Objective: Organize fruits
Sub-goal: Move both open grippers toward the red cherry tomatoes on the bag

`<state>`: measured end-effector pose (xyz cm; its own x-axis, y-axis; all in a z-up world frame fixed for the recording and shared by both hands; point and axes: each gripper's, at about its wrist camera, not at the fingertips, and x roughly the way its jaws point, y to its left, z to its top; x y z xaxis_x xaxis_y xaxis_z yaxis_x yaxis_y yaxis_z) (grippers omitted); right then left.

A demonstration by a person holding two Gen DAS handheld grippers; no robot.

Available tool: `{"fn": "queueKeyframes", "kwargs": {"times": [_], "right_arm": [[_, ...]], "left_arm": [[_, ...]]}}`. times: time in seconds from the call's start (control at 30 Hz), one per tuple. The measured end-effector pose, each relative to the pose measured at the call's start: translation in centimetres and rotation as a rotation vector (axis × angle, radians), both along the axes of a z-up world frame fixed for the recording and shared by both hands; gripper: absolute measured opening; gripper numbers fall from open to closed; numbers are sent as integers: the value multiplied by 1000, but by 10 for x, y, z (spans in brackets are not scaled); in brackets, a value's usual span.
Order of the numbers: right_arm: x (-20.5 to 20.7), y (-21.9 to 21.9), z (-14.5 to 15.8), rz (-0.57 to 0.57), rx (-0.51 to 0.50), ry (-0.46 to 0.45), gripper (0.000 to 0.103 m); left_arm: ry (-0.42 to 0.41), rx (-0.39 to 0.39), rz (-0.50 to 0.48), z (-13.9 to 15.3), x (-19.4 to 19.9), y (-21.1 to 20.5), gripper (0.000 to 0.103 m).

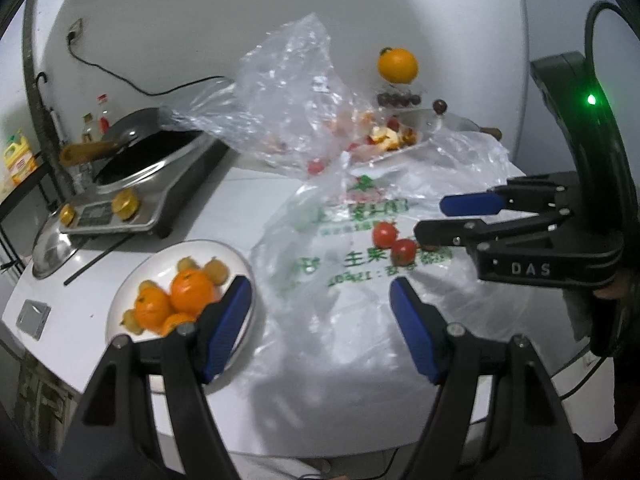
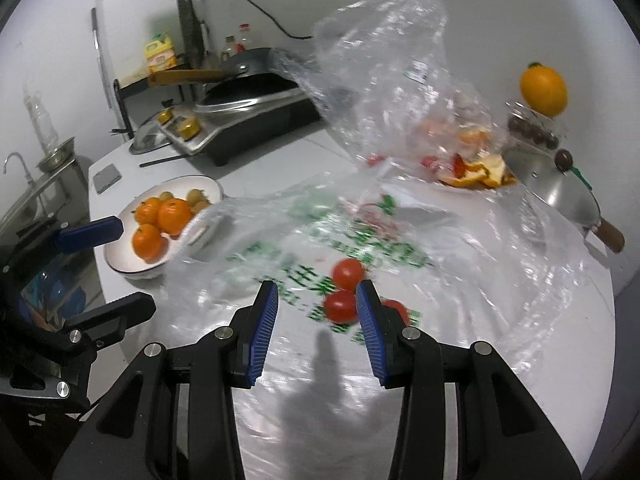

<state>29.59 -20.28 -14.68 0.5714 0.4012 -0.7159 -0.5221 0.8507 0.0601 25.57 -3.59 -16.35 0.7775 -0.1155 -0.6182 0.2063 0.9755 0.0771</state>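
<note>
Both the left hand-held gripper (image 1: 320,304) and right hand-held gripper (image 2: 316,304) hang released over crinkly plastic bag (image 2: 400,248).

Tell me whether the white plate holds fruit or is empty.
Holds fruit. The white plate carries several oranges and smaller yellowish fruits piled together; both views show them.
</note>
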Motion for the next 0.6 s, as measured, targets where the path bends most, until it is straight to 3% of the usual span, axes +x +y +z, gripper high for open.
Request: {"fn": "queueKeyframes", "kwargs": {"times": [0.4,0.6], "right_arm": [[26,-36,-20,-22,6,35,43],[34,-39,-32,0,13,64,35]], "left_arm": [[51,29,-69,-17,38,-45,73],[83,28,-83,-30,55,-59,73]]}}
